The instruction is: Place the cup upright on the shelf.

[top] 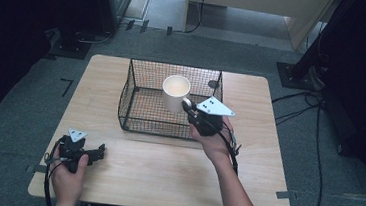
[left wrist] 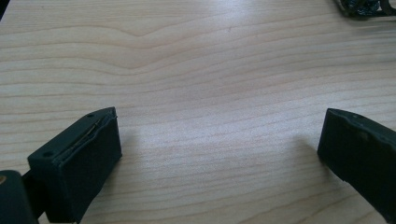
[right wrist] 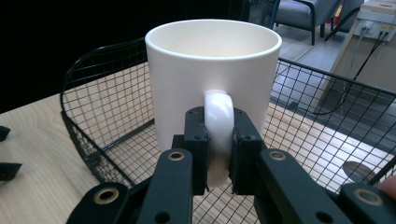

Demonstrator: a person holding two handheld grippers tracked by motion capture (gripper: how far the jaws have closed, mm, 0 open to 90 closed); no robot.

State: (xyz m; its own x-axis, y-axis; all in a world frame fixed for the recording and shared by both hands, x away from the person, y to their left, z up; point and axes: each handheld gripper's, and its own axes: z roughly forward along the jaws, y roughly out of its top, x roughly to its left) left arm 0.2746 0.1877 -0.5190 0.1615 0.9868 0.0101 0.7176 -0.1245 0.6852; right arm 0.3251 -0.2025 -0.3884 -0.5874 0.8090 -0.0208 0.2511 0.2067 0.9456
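Cream-white mug, plain, no print; its handle a glossier white. Basket black wire, fine square mesh. Table pale wood with wavy brown grain lines. Right gripper black with brassy screw rings; left gripper black too, each topped by a light grey plate with dark dots. Floor grey carpet.

Desk: basket at rear centre; mug upright within the basket; left hand-held gripper at front left corner.
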